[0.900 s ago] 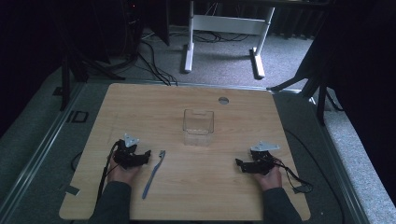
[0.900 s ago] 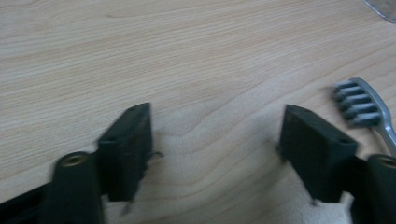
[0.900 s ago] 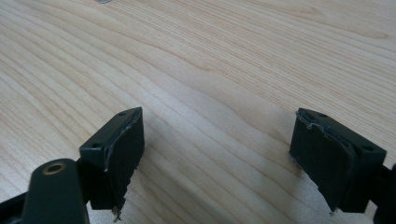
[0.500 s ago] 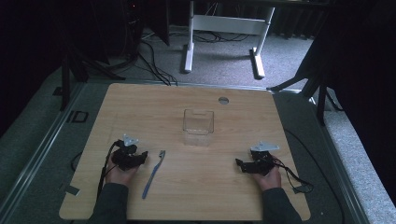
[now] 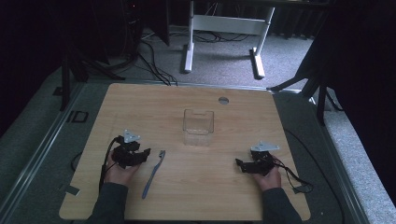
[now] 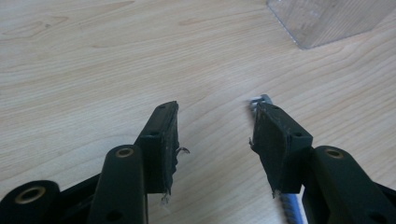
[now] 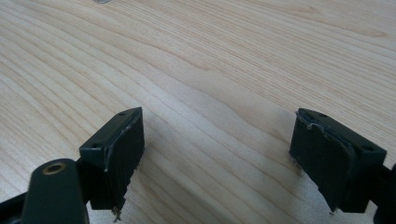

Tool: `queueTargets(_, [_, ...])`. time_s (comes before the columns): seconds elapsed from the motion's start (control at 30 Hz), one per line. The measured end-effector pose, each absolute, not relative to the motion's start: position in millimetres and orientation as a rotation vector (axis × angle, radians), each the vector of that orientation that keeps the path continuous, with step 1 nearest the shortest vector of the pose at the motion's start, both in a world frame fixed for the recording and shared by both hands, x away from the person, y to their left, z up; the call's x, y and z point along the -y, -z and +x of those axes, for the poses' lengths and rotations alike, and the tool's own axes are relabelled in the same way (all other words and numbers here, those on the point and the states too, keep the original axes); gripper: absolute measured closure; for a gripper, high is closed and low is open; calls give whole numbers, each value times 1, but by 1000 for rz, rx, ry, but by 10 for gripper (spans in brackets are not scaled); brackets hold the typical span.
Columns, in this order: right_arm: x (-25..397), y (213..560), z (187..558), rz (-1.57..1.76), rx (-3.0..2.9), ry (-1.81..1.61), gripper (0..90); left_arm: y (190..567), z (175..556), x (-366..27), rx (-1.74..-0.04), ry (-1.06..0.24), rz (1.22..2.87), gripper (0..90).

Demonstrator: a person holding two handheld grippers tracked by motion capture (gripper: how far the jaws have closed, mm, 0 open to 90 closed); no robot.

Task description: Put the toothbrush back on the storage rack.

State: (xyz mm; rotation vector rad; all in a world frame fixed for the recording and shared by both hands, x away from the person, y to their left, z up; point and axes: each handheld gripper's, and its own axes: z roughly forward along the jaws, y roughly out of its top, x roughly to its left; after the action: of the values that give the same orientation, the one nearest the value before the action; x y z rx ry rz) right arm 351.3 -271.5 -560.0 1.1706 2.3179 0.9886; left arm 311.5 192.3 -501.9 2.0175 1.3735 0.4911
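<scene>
almost nothing had shifted since the earlier frames: both hands rested in the same places at the near edge of the tabletop, and the toothbrush lay on the same slant, so the work looked not yet begun, with no grasp made. the left claw sat just beside the brush, a little to its left, with its jaws apart and nothing between them; in the left gripper view the brush head peeped out past the tip of the right-hand jaw and a bit of handle showed under it, so the brush lay beside or beneath that jaw and not in the gap. the right claw was well apart from the brush, on the far side of the tabletop, jaws wide apart over bare wood in the right gripper view. the clear box stood upright near the middle of the tabletop, beyond both claws and between them, and it looked empty; its corner showed at the top of the left gripper view with nothing in it. judging by the layout, the brush was likely meant for the box, and the left claw would need to shift sideways to straddle the handle before closing.
</scene>
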Motion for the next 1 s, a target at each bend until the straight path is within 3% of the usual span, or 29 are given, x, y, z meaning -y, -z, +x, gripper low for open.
queueTargets(1.0, [271,560,351,1172,-2317,-990,172,480,310,-174,-1380,-344,2153,558])
